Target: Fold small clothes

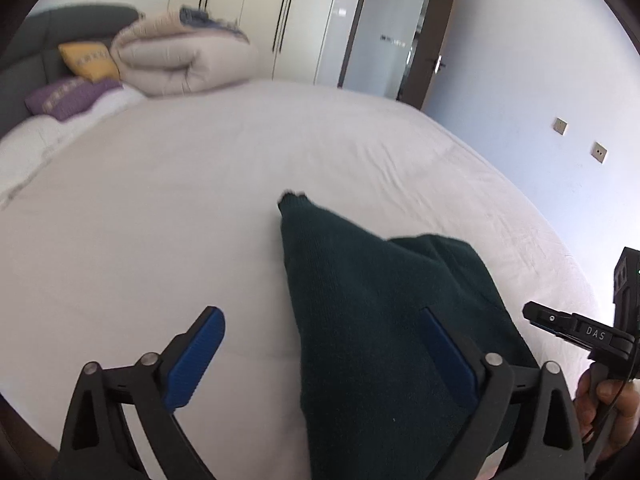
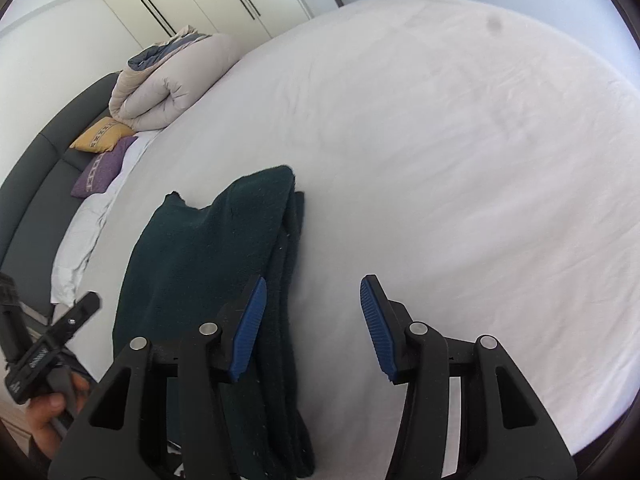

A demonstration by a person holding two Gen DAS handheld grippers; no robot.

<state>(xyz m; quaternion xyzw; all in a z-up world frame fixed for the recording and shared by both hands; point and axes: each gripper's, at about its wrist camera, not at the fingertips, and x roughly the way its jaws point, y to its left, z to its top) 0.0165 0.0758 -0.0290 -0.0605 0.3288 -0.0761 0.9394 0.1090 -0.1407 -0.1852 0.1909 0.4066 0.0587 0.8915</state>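
A dark green knitted garment [image 1: 380, 320] [image 2: 208, 260] lies folded into a long narrow strip on the white bed sheet [image 1: 160, 200] [image 2: 440, 160]. My left gripper [image 1: 324, 352] stands wide open low over its near end, the right blue pad above the cloth and the left pad above bare sheet; neither pad presses on it. My right gripper [image 2: 312, 328] is open too, its left pad over the garment's right edge and its right pad over the sheet. Each view catches the other gripper at its edge, with a hand on the handle.
At the head of the bed lie a rolled beige duvet [image 1: 180, 60] [image 2: 168, 80], a yellow cushion [image 1: 90, 60] and a purple cushion [image 1: 68, 94] against a dark grey headboard [image 2: 36, 168]. White wardrobes and a door [image 1: 392, 32] stand beyond the bed.
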